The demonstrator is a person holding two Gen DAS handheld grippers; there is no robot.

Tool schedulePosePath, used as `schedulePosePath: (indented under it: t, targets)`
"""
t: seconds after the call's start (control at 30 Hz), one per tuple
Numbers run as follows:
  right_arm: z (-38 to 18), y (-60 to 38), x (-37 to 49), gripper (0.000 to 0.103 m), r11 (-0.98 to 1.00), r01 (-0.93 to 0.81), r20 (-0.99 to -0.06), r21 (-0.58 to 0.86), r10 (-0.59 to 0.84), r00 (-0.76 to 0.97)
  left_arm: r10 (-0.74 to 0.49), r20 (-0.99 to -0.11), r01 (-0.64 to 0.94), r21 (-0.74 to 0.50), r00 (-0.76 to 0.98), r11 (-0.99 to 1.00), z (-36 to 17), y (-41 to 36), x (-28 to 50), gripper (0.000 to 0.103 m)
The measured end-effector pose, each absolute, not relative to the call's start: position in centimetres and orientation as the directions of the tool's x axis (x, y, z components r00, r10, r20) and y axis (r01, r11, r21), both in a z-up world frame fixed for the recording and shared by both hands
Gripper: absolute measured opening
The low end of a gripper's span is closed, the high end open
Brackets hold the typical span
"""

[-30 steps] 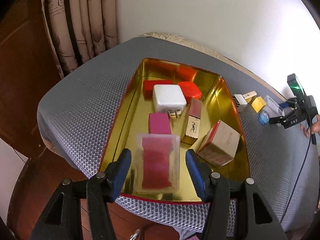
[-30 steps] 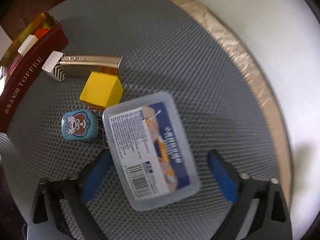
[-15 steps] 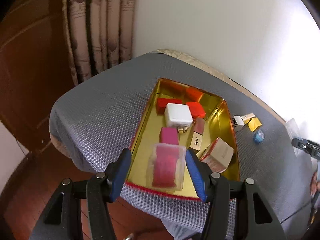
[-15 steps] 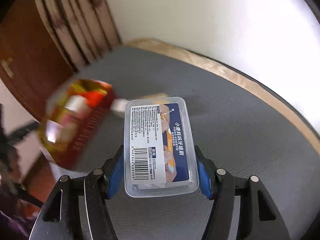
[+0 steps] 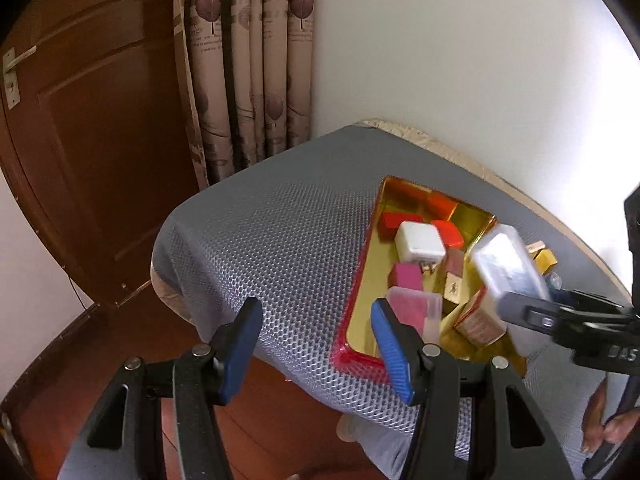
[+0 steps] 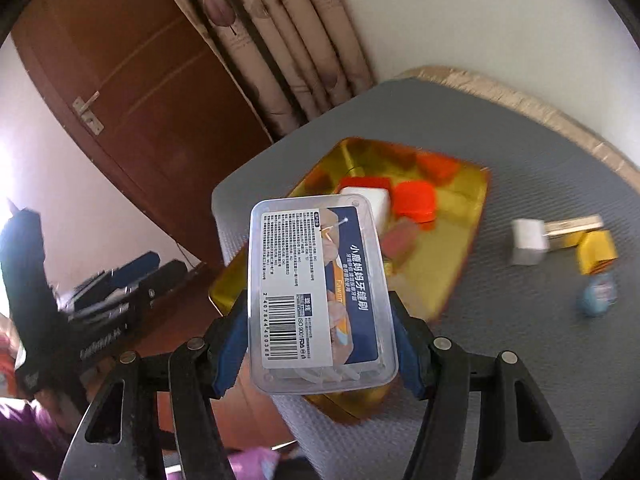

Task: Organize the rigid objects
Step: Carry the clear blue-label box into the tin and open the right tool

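Clear plastic box point(image 6: 320, 292), labelled with barcode, clamped between your right gripper point(image 6: 320, 344) pads, held in the air above the gold tin tray point(image 6: 460, 256). Tray contents: white charger point(image 5: 420, 242), red blocks, pink box. Your left gripper point(image 5: 316, 344) spread wide, grasping nothing, near the tray's front edge
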State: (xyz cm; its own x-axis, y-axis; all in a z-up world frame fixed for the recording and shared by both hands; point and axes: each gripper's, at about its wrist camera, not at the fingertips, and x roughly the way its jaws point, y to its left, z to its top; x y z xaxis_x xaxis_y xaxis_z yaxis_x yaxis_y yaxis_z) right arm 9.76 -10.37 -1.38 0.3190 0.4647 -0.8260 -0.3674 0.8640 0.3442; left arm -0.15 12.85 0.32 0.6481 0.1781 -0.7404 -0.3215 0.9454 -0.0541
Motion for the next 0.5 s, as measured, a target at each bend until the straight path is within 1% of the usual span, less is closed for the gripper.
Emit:
schedulePosePath:
  t: [0.1,0.23,0.5]
  targets:
    - [-2.4,-9.3,9.9,0.06,0.869,-0.352,-0.832,0.349,0.46,0.31,0.141,-0.755,-0.3,-0.076,0.64,0.951,-0.1,12.8,0.2,0.058]
    - [-3.5,-8.6,10.9,0.06,0.877,-0.326,-0.841,0.354,0.451,0.298,0.154,-0.749,-0.288,-0.051,0.644,0.956,-0.1,12.4,0.4,0.058]
    - [-4.5,-7.7,11.8,0.062,0.894,-0.301,-0.847,0.333,0.423,0.32,0.136,-0.768,-0.274,-0.054,0.626,0.96,-0.6,12.1,0.8,0.058]
